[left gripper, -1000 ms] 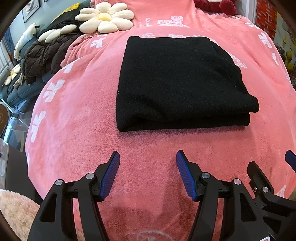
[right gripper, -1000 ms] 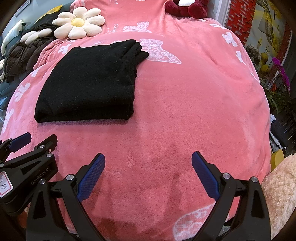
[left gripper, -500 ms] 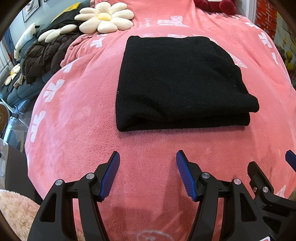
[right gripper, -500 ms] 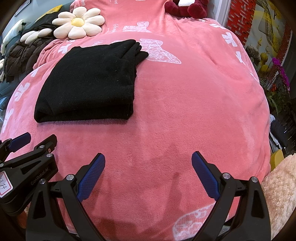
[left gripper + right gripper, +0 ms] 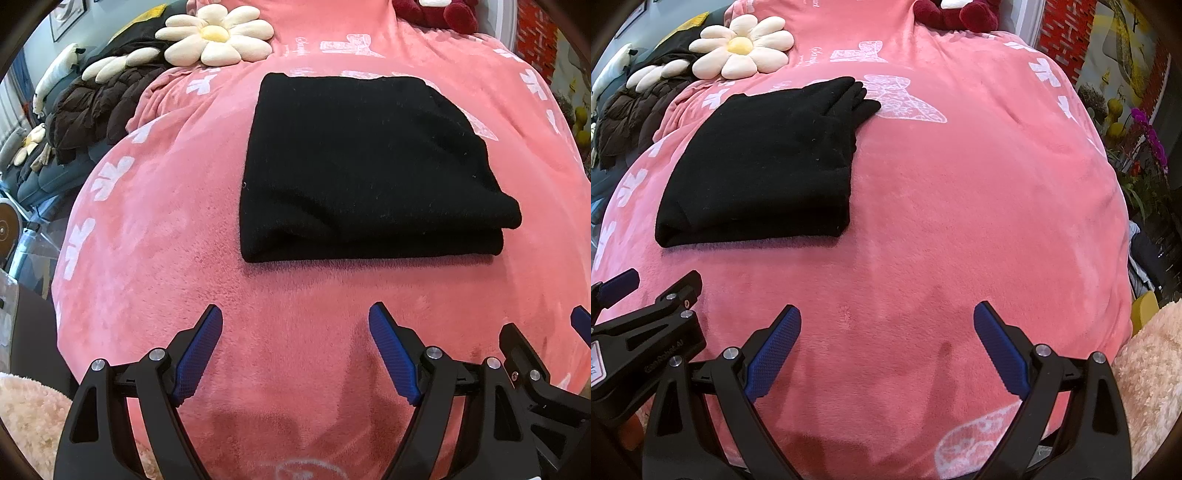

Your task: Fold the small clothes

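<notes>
The garment (image 5: 365, 166) lay folded on the blanket (image 5: 155, 229); folding was judged finished. Both the left gripper (image 5: 295, 347) and right gripper (image 5: 886, 347) were held wide, empty, so only withdrawal seemed called for.

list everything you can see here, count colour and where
folded garment: 1, black, flat on the blanket, ahead of both grippers
blanket: 1, pink with white bow and butterfly prints, covers the work surface
flower cushion: 1, cream petals with a yellow centre, far left on the blanket
puffer jacket: 1, dark brown, piled left of the blanket
plush toy: 1, dark red, far edge, partly cut off
fluffy fabric: 1, pale peach, near right edge
left gripper: 1, black with blue pads, open, over bare blanket
right gripper: 1, black with blue pads, open, over bare blanket
</notes>
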### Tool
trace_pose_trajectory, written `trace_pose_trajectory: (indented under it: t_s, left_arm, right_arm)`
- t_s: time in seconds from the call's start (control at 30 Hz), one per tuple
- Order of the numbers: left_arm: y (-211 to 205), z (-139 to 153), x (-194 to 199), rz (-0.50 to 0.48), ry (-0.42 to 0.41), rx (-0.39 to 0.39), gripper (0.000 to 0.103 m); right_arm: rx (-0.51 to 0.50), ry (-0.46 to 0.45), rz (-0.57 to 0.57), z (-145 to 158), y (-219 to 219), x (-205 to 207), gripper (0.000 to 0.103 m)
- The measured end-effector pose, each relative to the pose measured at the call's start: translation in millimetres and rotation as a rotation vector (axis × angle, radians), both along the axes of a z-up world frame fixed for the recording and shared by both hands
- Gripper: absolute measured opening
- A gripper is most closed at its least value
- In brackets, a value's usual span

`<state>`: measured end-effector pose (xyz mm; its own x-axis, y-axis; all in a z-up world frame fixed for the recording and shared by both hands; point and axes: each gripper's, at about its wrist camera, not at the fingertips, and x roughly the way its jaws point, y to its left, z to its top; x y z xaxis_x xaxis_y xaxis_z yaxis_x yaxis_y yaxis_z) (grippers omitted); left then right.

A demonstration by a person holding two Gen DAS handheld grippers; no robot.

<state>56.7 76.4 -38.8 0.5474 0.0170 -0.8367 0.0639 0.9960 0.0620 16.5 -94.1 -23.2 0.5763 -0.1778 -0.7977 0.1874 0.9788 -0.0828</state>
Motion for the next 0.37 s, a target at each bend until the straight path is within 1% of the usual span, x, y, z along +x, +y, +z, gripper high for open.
trace_pose_trajectory:
  t_s: [0.1,0.27,0.37]
  left_arm:
    - [-0.6,0.7,-0.4,-0.003,-0.003,-0.001,0.077]
    - [-4.6,1.2,-0.8,-0.014,-0.004,0.008,0.071]
    - [-5.1,1.0,-1.1,-0.013,-0.001,0.007,0.071]
  right_arm:
    - [-0.003,-0.001,-0.002,0.1,-0.1,0.0,0.092]
    - [-0.010,0.003,-0.003,-0.2,1.3,1.2,0.092]
    - [-0.012,0.002,-0.002,-1.0,2.9,1.6,0.092]
